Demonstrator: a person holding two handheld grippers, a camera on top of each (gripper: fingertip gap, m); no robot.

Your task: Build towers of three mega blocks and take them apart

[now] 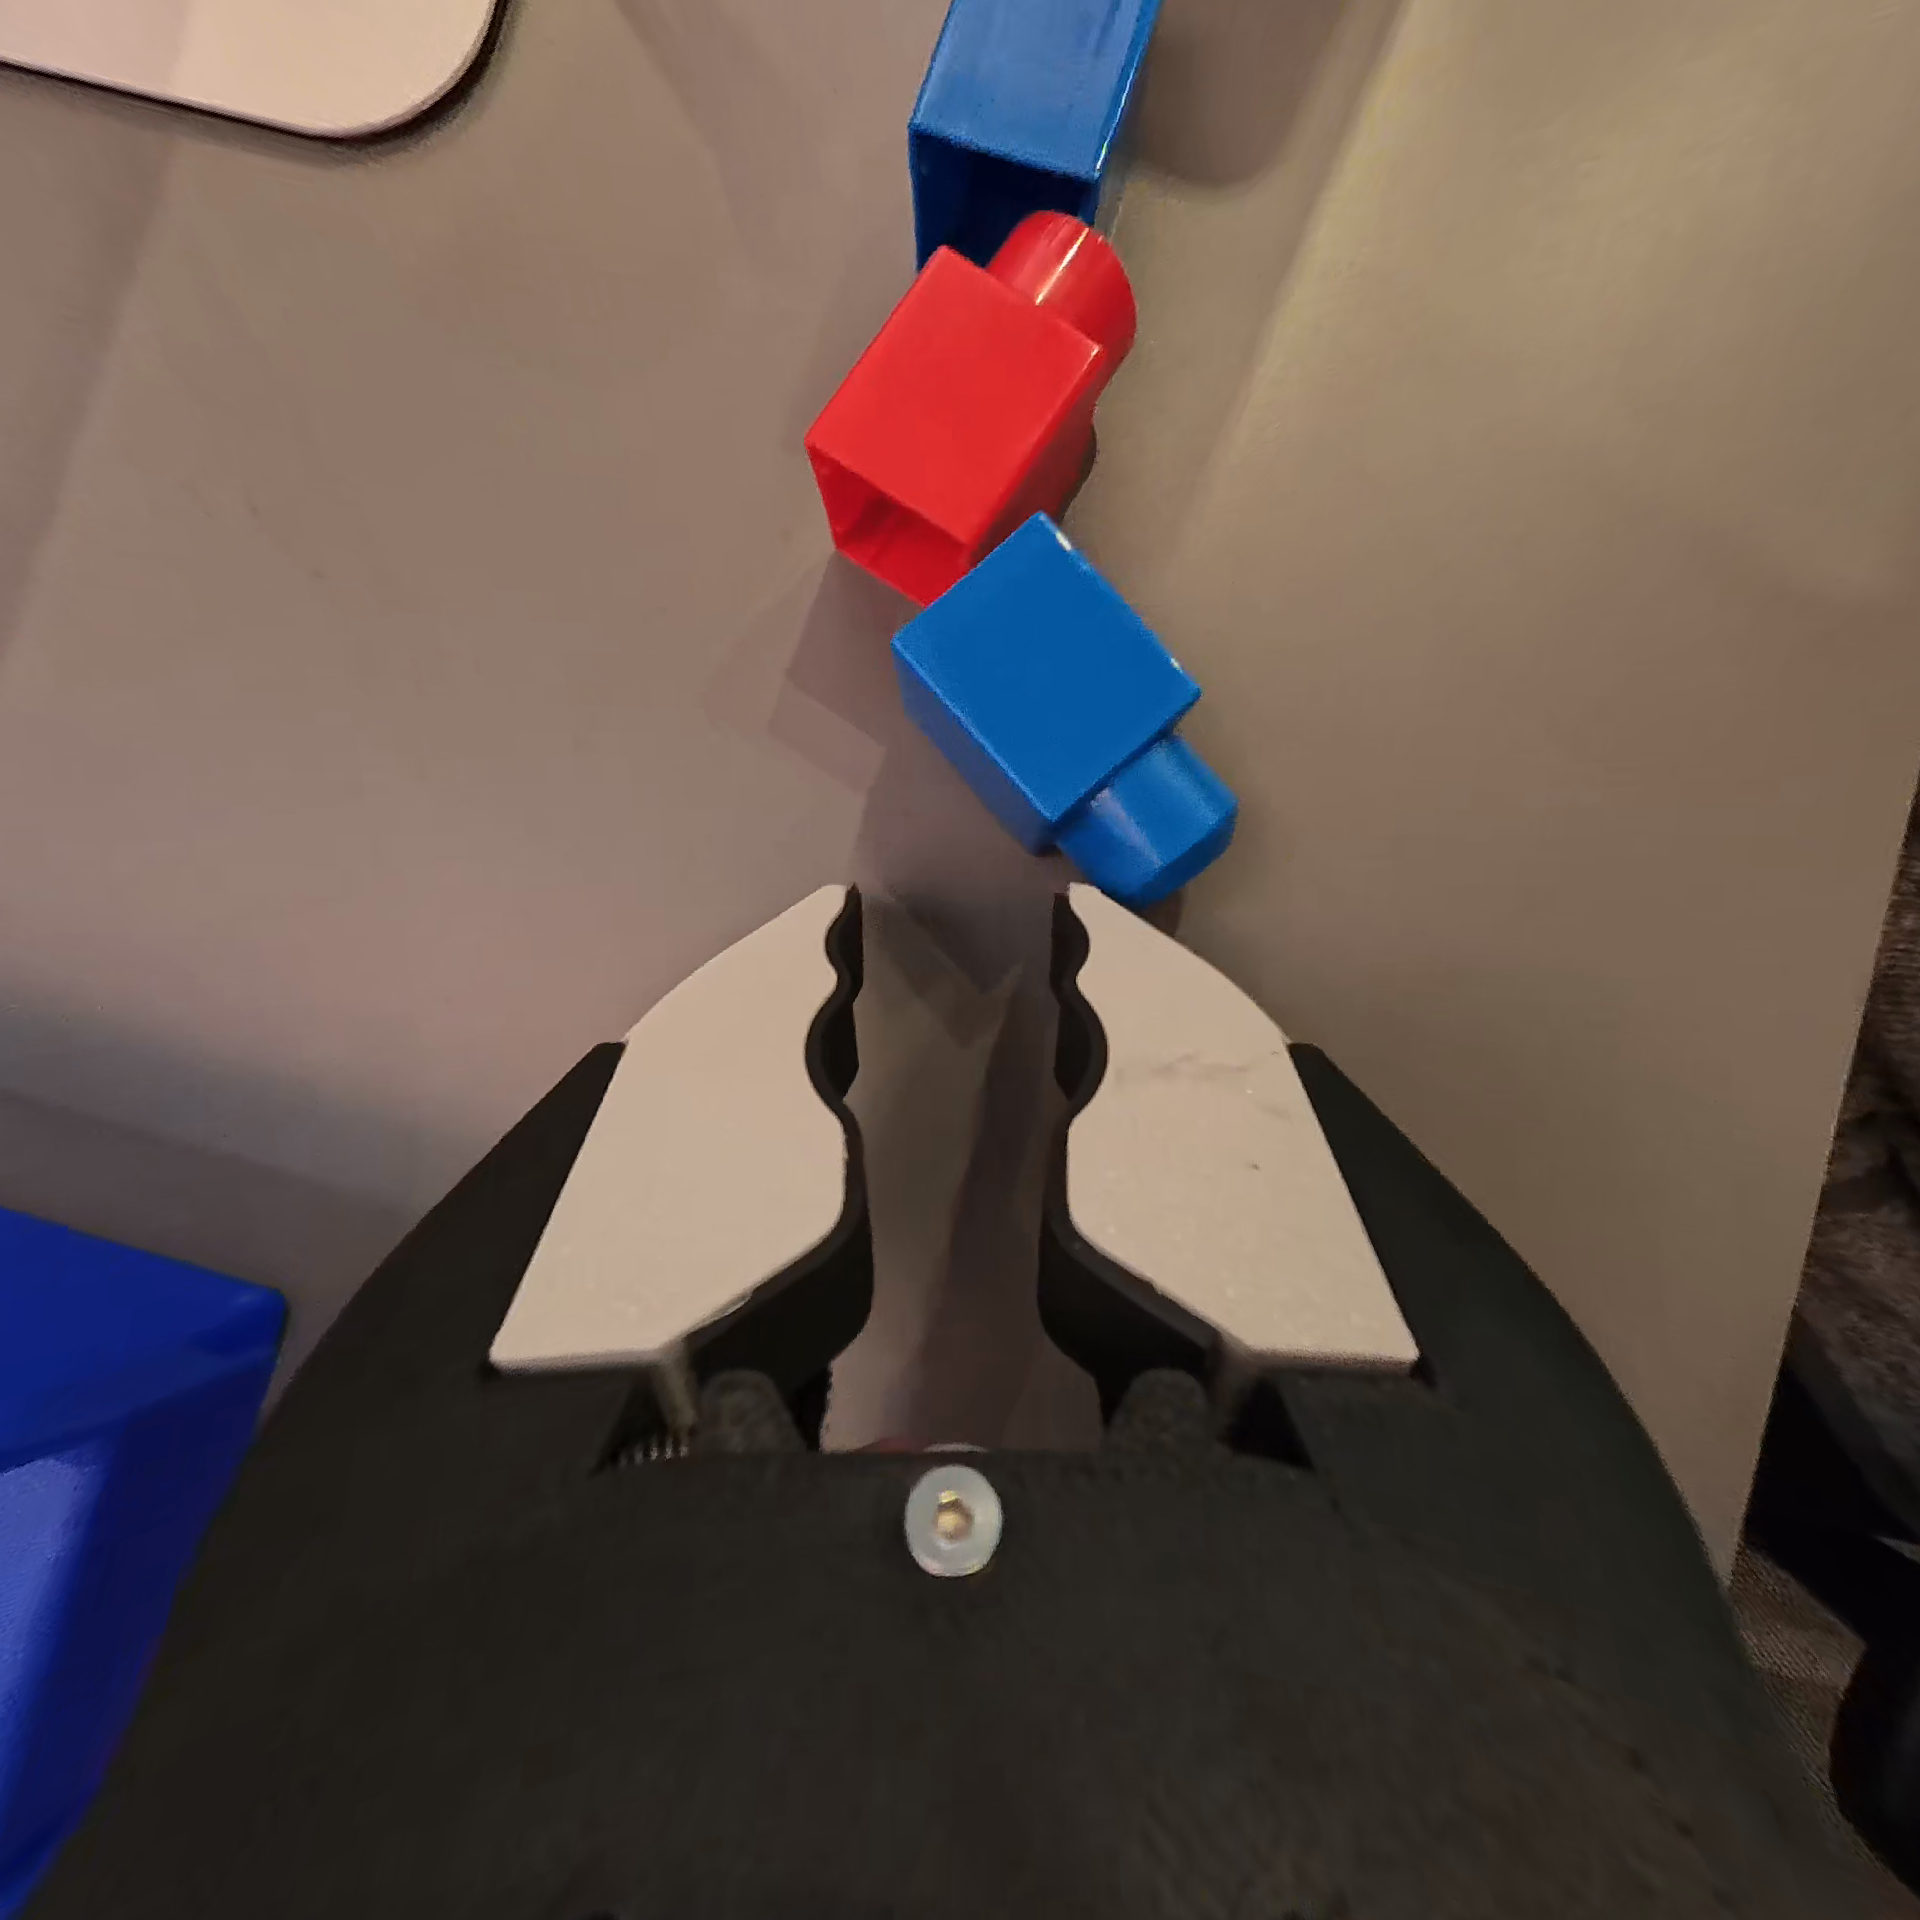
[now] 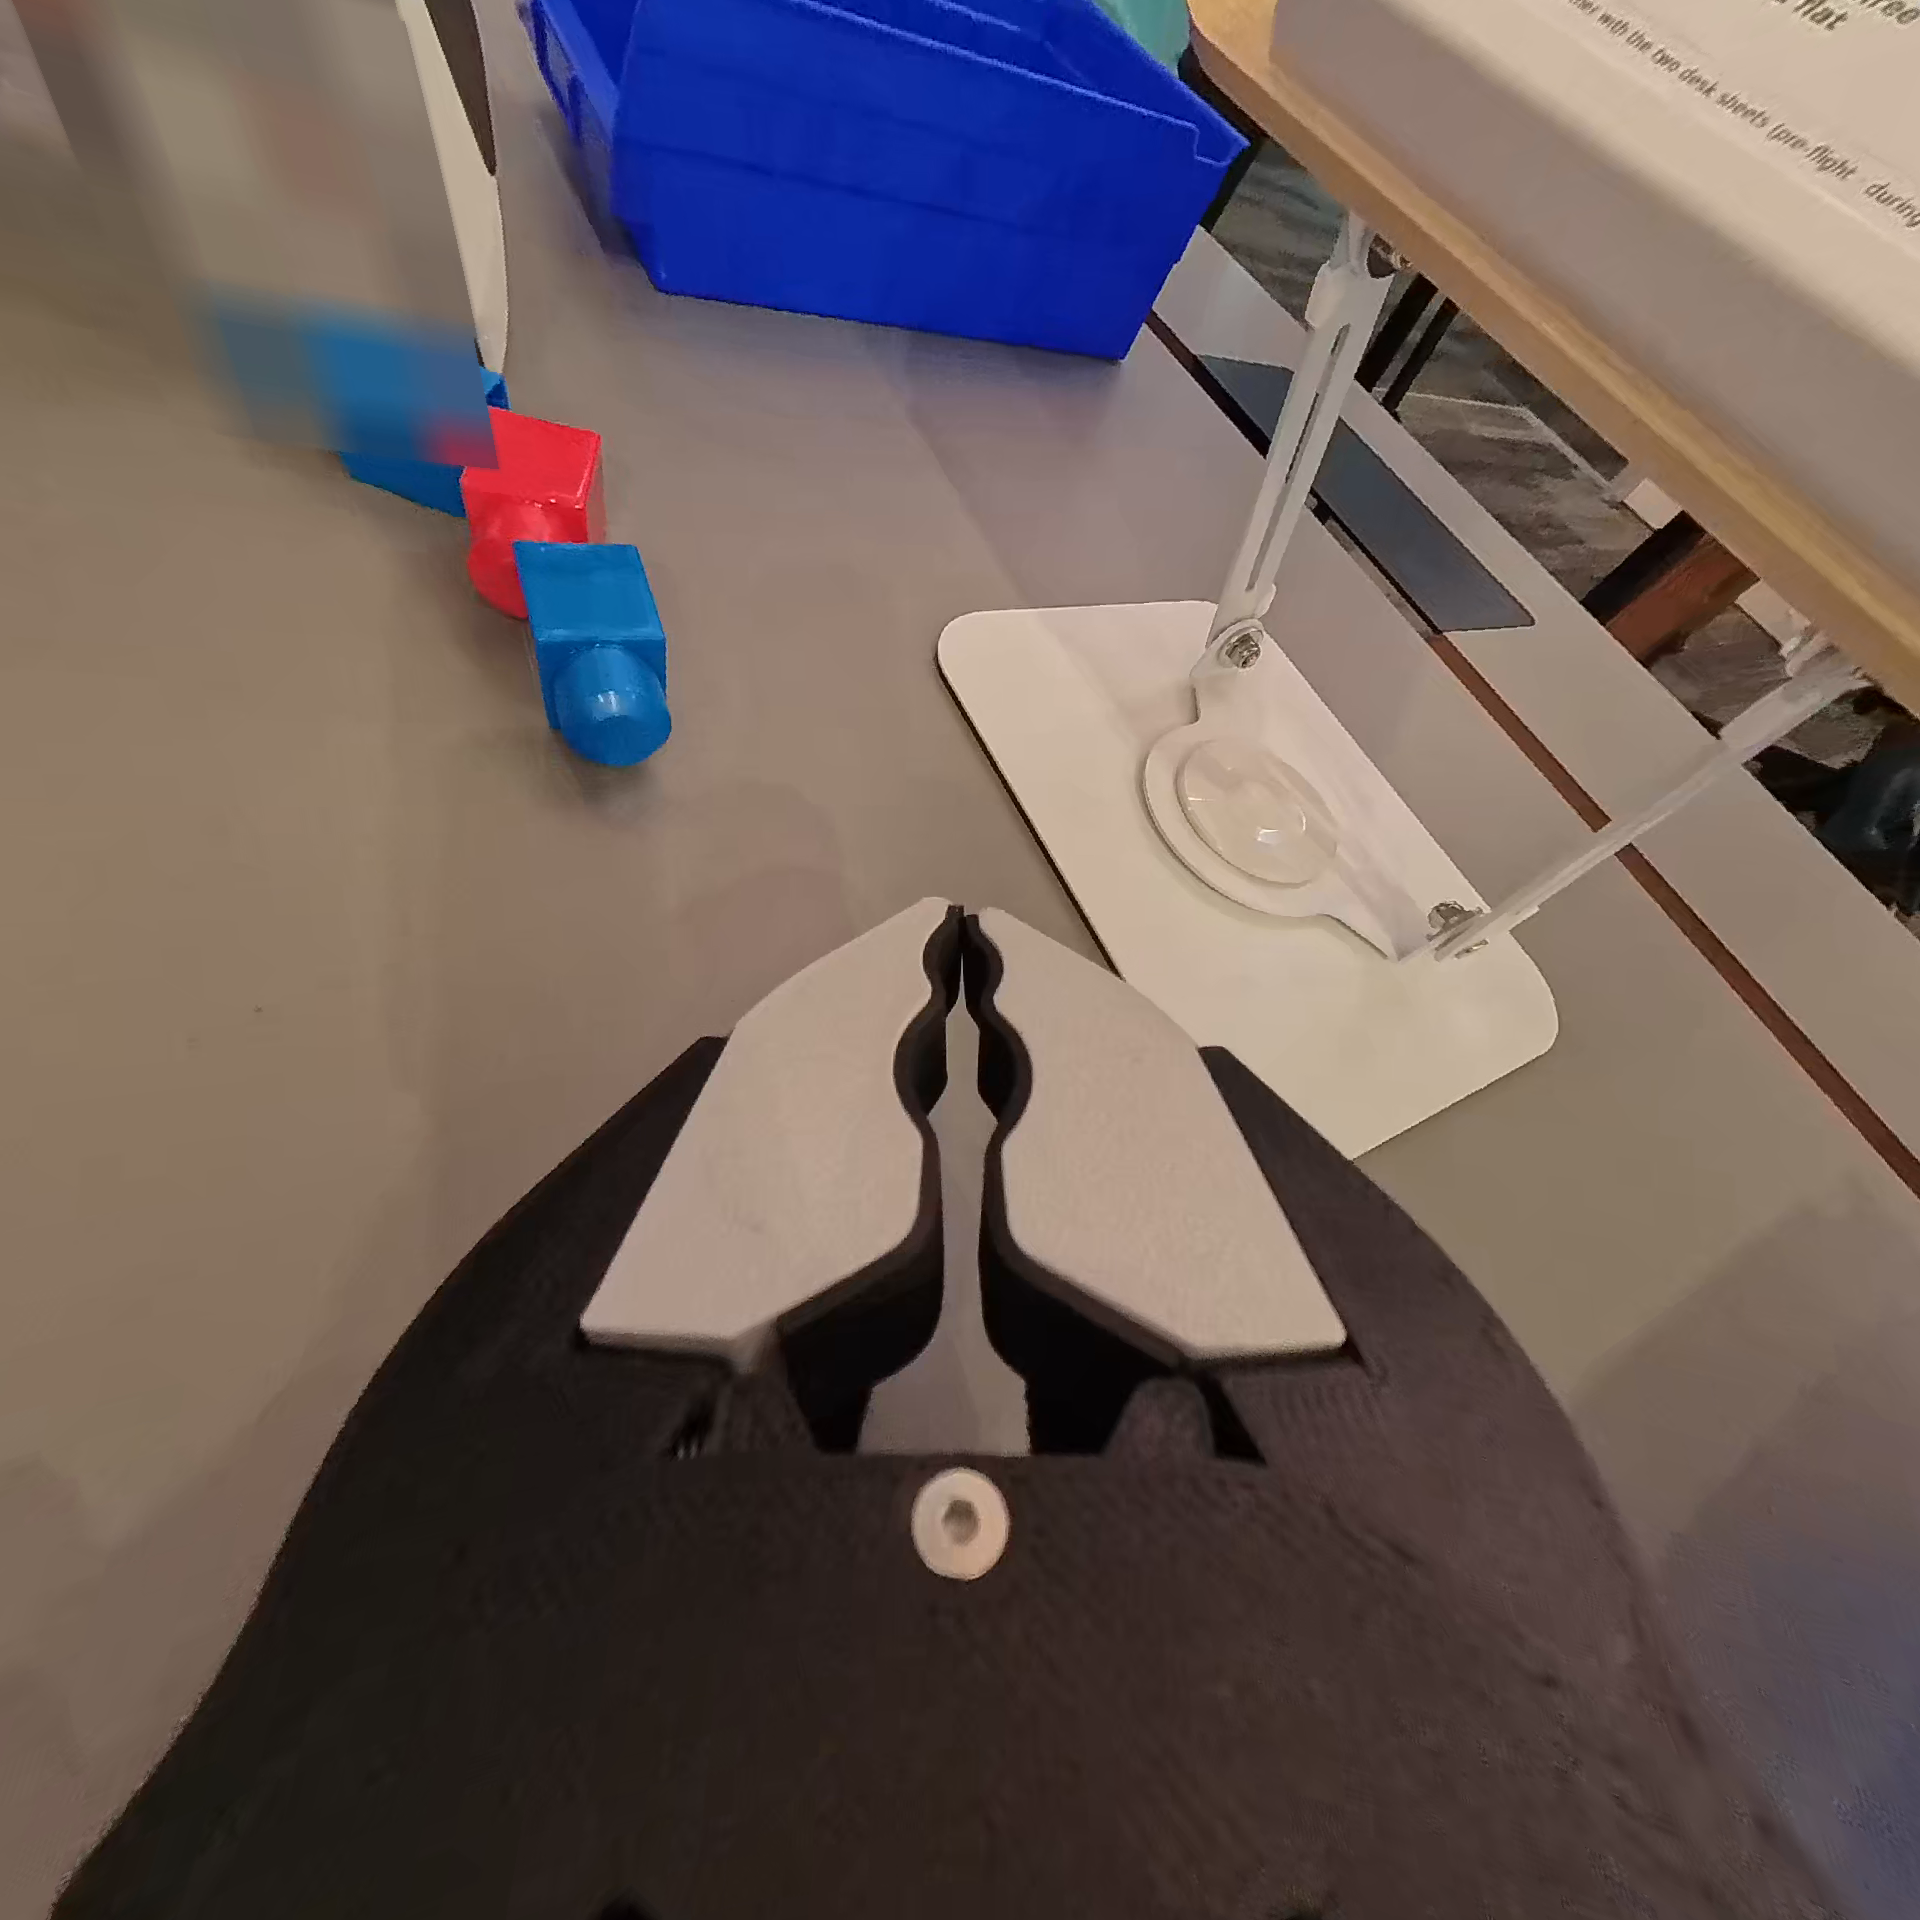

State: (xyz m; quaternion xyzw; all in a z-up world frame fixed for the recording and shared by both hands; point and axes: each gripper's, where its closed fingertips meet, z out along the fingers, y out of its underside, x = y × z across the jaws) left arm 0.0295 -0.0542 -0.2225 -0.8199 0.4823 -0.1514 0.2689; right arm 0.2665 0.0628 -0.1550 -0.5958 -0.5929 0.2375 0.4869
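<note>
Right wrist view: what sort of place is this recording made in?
Probably an office or lab data-collection desk: a grey table with a blue storage bin, a white stand base with thin arms, and loose toy blocks.

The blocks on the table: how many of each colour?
Blue blocks: 2
Red block: 1
Total: 3, all lying on their sides on the table, none stacked.
</note>
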